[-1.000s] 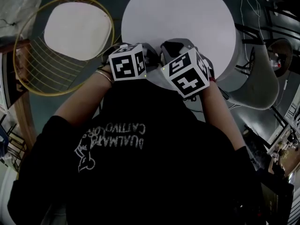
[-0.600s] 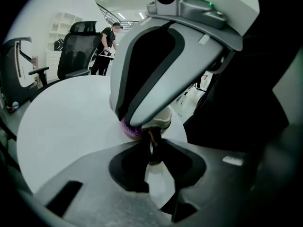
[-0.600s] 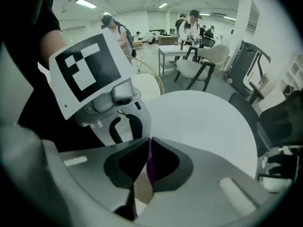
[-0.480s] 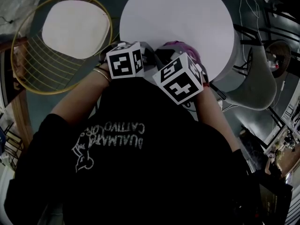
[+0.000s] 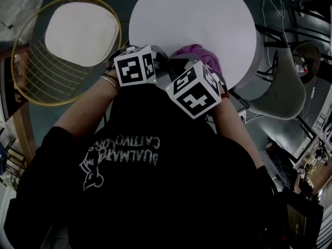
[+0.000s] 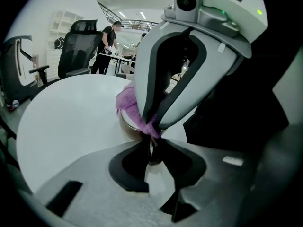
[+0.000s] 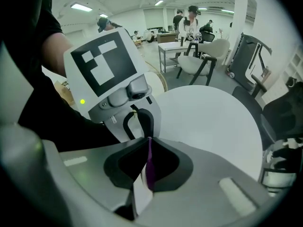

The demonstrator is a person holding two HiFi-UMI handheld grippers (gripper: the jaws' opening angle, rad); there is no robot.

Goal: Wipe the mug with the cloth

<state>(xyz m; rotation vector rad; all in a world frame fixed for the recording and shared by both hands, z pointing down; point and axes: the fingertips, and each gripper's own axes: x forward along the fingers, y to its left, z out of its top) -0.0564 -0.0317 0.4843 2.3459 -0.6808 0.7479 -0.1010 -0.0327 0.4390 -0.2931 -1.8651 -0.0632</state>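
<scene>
White and round, the counter (image 5: 192, 19) fills the upper middle of the head view, with a yellow wire chair (image 5: 31, 71) off its left edge and office chairs and people far behind. We work at the counter's near edge, both claws close together. Our left claw (image 6: 152, 144) is pinched on a dark part of the mug (image 6: 127, 127), the handle as far as we can judge, and the tan body sits just beyond its tips. We cannot tell whether the mug rests on the counter or hangs just over it. Our right claw (image 7: 149, 141) is pressed together on the purple cloth (image 7: 150, 174), a thin fold of it showing between the jaws. In the left gripper view that cloth drapes over the mug's rim, with the right claw standing right above it. We judge the wipe to be under way. The risks come from the tight quarters. A hard push with the cloth could twist the mug in the left claw's narrow hold, and so near the edge a slip could send it off the counter. The pinch on the cloth is slim too, so a drag against the rim could pull it free. The two claws nearly touch, and a careless sweep could knock one against the other.
</scene>
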